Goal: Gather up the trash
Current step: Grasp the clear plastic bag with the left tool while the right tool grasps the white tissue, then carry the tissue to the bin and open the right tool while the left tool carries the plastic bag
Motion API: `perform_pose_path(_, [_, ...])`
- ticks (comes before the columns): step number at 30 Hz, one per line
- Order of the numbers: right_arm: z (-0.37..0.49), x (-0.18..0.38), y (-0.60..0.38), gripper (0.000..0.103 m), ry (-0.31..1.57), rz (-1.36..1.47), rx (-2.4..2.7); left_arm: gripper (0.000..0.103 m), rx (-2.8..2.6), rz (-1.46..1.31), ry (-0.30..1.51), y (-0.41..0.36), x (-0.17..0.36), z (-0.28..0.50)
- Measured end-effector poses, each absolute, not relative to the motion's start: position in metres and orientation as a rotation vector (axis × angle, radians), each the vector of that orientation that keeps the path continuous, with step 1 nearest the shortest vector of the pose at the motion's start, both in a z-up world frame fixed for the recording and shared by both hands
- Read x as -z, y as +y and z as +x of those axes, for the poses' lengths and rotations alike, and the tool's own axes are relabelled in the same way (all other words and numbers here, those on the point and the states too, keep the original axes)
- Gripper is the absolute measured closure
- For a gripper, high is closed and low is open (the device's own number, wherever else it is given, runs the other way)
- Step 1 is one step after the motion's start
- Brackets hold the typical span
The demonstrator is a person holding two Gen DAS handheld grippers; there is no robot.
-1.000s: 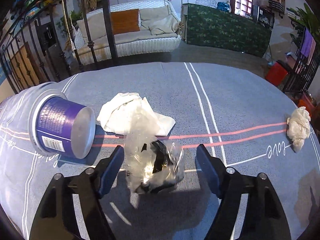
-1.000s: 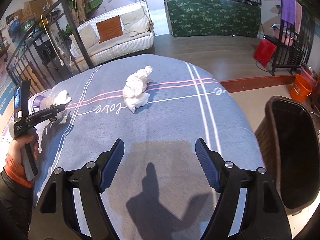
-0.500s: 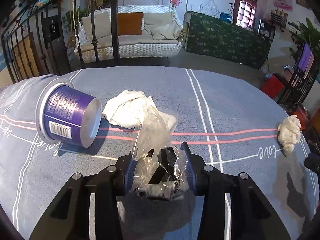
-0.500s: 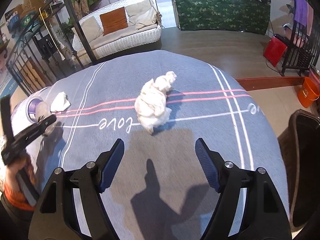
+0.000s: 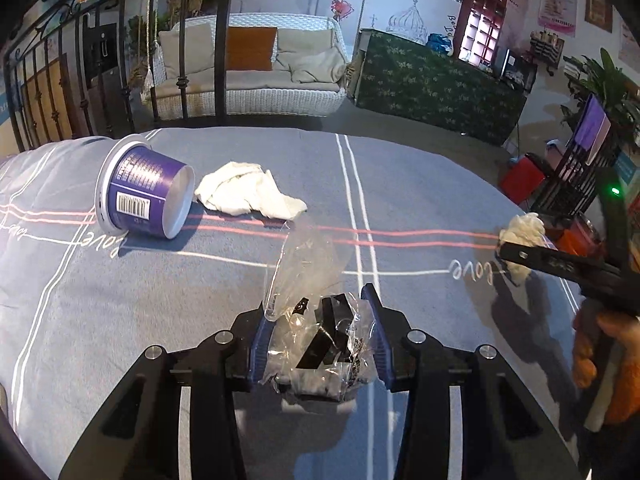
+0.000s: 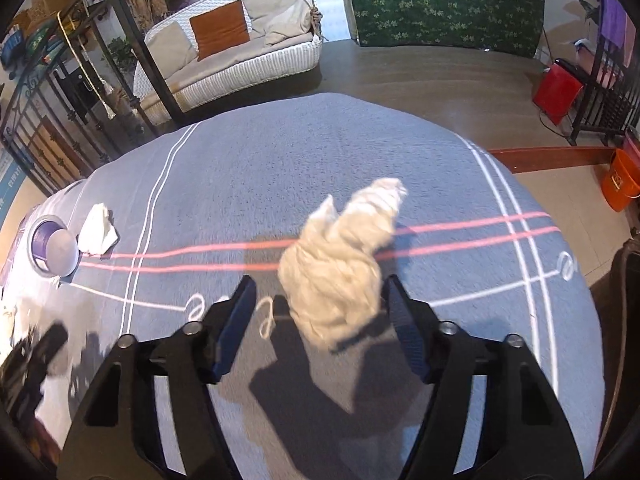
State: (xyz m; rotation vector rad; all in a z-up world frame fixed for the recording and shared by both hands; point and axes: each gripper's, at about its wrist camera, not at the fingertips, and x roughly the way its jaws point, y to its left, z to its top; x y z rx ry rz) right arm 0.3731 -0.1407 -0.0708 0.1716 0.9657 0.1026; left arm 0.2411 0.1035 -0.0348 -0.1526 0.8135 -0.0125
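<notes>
My left gripper (image 5: 318,336) is shut on a crumpled clear plastic bag (image 5: 316,320) with black scraps inside, lifted a little above the grey tablecloth (image 5: 200,300). A purple cup (image 5: 144,192) lies on its side at the left, next to a white tissue (image 5: 248,196). My right gripper (image 6: 320,312) is open, its jaws on either side of a crumpled cream paper wad (image 6: 340,268) lying on the cloth. The wad (image 5: 522,232) and the right gripper also show at the right of the left wrist view. The cup (image 6: 52,246) and tissue (image 6: 98,230) show far left in the right wrist view.
A dark wicker bin (image 6: 628,320) stands beyond the table's right edge. An orange bucket (image 6: 620,180) and a red box (image 6: 558,88) stand on the floor. A white swing sofa (image 5: 248,76) and iron railings (image 5: 52,92) are behind the table.
My left gripper closed on the plastic bag and lifted it back from the cup and tissue. My right gripper moved forward until the paper wad sits between its open jaws.
</notes>
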Motion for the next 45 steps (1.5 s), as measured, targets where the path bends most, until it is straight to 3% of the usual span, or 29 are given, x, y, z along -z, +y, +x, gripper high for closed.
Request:
perform_pose_path(1, [0.375, 0.072, -0.14, 0.044, 0.966, 0.166, -0.094, 0.061, 0.015, -0.151, 0.812, 0.102, 0.034, 0.239])
perform_pose_path(5, [0.375, 0.074, -0.138, 0.068, 0.961, 0.144, -0.071, 0.061, 0.023, -0.141, 0.808, 0.096, 0.032, 0.232])
perform_pose_path(9, [0.369, 0.074, -0.144, 0.076, 0.96, 0.174, -0.081, 0.061, 0.034, -0.14, 0.811, 0.086, 0.035, 0.227])
perform_pose_path(25, [0.273, 0.04, -0.188, 0.076, 0.855, 0.177, -0.046, 0.061, 0.151, -0.116, 0.779, 0.028, 0.03, 0.202])
perform_pose_path(45, [0.16, 0.058, -0.364, 0.076, 0.794, 0.278, 0.323, 0.061, 0.548, 0.0, 0.771, -0.133, 0.031, 0.192])
